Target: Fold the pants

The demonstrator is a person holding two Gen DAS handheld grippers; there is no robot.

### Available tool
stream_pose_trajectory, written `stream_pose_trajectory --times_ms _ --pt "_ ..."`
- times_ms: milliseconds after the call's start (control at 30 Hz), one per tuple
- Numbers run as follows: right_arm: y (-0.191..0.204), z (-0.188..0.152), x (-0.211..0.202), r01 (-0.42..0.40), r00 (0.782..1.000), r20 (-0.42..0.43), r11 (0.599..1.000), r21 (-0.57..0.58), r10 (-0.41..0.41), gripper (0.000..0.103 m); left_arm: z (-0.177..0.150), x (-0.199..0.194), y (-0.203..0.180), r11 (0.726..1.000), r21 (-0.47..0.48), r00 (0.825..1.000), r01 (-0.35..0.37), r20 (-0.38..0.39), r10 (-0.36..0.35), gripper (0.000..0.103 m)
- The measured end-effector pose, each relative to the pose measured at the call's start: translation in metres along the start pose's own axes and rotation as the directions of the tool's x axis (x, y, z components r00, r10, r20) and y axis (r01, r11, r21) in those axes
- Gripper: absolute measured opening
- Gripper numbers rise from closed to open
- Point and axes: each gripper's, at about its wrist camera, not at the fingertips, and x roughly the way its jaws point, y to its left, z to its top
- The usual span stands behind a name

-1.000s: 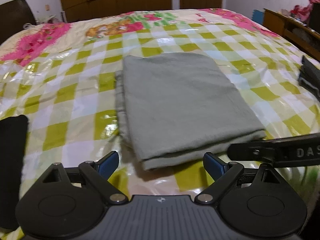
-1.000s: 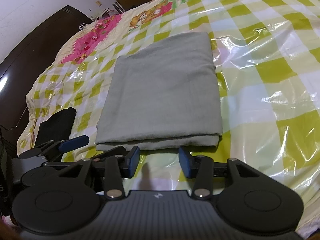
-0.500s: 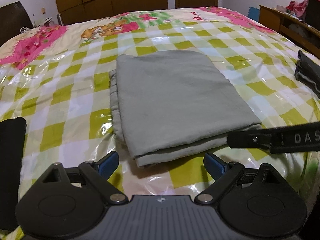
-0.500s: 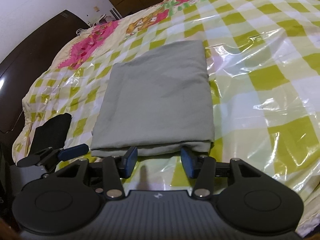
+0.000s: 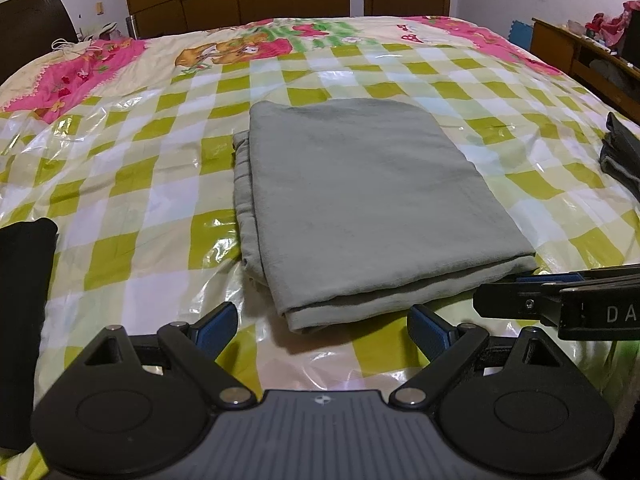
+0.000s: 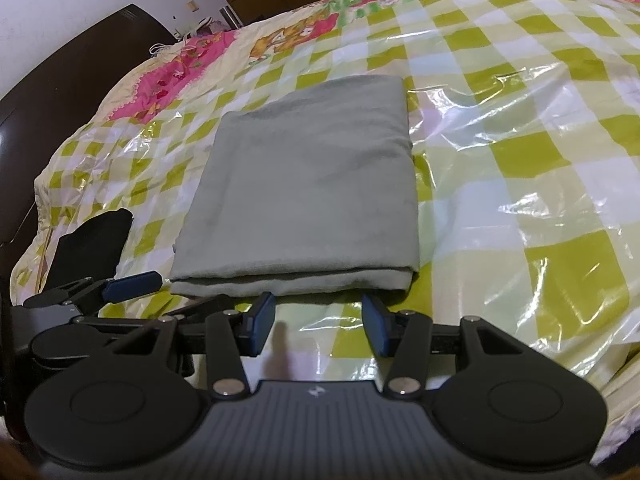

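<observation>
Pants (image 5: 360,200), folded into a grey rectangle, lie mid-bed (image 5: 140,220) on crinkly plastic. Left gripper (image 5: 320,326) gapes empty before the near edge; right gripper (image 6: 316,320) likewise open. Soft, limp cloth, probably slippery there: pinch all layers at near corners.

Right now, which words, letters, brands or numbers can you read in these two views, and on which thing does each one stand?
"DA": white letters on the side of the right gripper, cut off by the picture's edge.
The small emblems on both gripper bodies carry no readable text.
The bedspread shows only cartoon pictures; the pants show no label.
</observation>
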Motion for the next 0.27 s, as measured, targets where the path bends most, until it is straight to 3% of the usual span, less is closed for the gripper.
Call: stream_pose_trajectory --times_ms 267 --pt "0.0004 -0.0007 0.0013 -0.003 1.000 -0.002 1.000 0.000 0.003 0.050 -0.0001 0.0008 -0.0011 1.000 -0.004 1.000 0.007 -0.008 -0.007 0.102"
